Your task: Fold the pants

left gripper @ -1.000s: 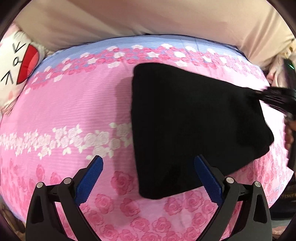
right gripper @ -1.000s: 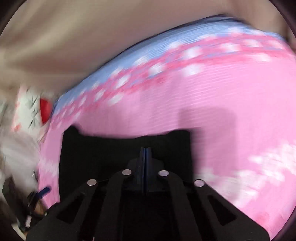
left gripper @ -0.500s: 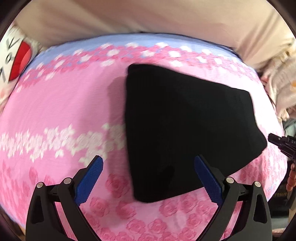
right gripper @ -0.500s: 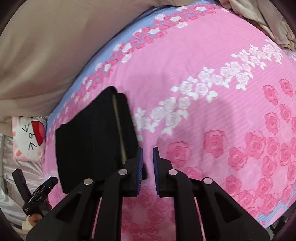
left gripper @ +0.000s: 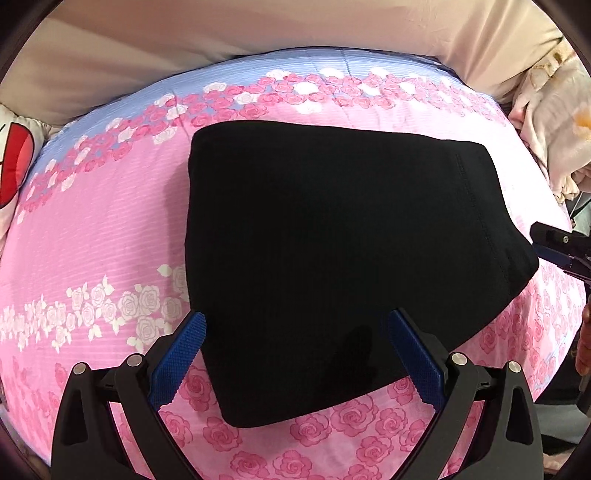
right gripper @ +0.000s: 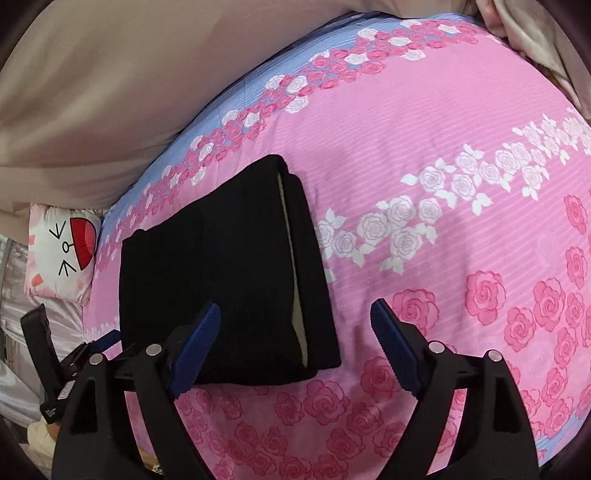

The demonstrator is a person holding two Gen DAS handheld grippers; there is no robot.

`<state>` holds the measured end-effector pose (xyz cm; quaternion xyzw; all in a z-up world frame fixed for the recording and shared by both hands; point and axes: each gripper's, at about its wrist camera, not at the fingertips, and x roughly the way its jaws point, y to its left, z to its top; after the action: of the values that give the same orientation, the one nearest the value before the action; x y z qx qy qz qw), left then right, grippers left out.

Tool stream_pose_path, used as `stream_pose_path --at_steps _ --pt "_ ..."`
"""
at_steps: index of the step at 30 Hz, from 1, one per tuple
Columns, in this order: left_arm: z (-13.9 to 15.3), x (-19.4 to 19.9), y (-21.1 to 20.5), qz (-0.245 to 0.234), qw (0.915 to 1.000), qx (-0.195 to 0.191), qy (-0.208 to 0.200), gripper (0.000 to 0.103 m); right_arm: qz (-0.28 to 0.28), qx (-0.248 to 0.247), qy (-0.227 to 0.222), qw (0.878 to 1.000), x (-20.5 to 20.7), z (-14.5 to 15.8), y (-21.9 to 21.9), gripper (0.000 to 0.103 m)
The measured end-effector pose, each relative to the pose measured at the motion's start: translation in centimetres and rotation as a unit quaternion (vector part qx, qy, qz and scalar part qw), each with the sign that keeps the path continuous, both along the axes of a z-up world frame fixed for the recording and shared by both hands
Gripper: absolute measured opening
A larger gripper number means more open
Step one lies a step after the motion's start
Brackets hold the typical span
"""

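The black pants [left gripper: 332,251] lie folded into a compact stack on the pink rose-print bedspread [left gripper: 92,229]. In the right wrist view the pants [right gripper: 221,280] show stacked layers with a pale lining edge on their right side. My left gripper [left gripper: 295,343] is open and empty, its blue pads hovering over the stack's near edge. My right gripper [right gripper: 295,332] is open and empty, just off the stack's near right corner. The right gripper also shows at the right edge of the left wrist view [left gripper: 561,251].
A cat-face pillow [right gripper: 62,254] lies at the left end of the bed. A beige headboard or wall [left gripper: 258,26] runs along the far side. Crumpled pale bedding [left gripper: 554,122] sits at the right end. The bed's near edge drops off behind both grippers.
My right gripper let go of the pants, opened wide and drew back off the stack. The pants now lie flat. My left gripper stayed open and shifted a little closer over the stack.
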<state>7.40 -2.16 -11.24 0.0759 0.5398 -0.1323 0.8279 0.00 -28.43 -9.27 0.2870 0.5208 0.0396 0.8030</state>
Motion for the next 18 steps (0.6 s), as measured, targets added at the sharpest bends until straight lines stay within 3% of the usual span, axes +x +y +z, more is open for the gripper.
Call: stream_pose_path --at_steps 11,18 --pt "-0.7 -0.4 1.0 0.032 0.9995 0.0 -0.001 0.098 0.038 -0.033 0.017 0.999 0.9 -0.8 2.3 0.083" --pt "-1.7 -0.2 1.4 0.039 0.9992 -0.008 0.008 0.098 0.038 -0.027 0.027 0.999 0.5 -1.5 2.2 0.083"
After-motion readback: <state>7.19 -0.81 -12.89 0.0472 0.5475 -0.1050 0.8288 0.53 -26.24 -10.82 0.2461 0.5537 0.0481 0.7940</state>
